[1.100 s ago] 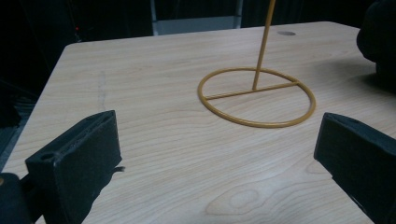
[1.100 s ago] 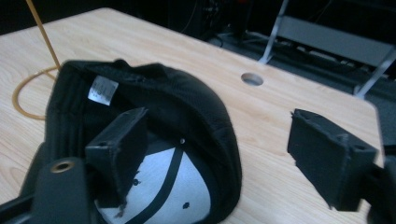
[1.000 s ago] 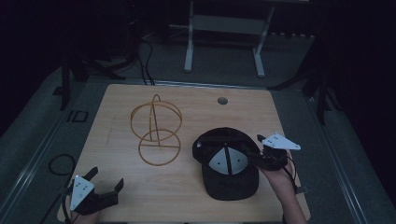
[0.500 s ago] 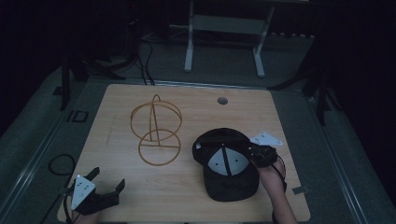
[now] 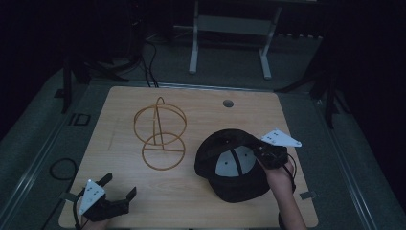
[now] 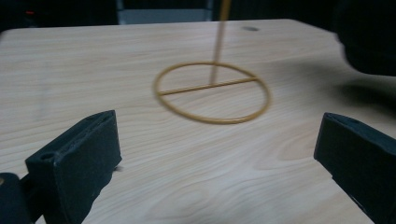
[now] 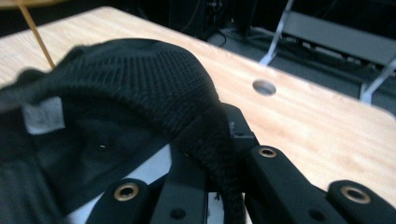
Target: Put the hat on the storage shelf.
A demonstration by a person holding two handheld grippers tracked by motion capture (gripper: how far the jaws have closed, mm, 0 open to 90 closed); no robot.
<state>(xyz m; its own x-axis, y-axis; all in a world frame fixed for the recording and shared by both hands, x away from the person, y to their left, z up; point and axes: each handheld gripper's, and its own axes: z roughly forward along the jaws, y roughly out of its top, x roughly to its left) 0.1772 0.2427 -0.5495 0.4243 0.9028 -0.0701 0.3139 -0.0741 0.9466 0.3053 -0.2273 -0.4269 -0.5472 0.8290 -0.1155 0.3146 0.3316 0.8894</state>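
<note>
Grip secured: your right gripper (image 5: 261,152) has just closed its jaws on the rim of the black mesh-backed fabric cap (image 5: 230,167), which lies upside down on the pale wooden table (image 5: 201,201). Lifting it onto the golden wire hat stand (image 5: 160,132), left of your fingers, appears still to come. Your left gripper (image 5: 117,187) waits, jaws apart and empty. Nothing blocks the path between.

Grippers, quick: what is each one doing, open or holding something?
Left gripper: open, holding nothing, low over the table.
Right gripper: just closed, pinching the black cap by its rim.
</note>
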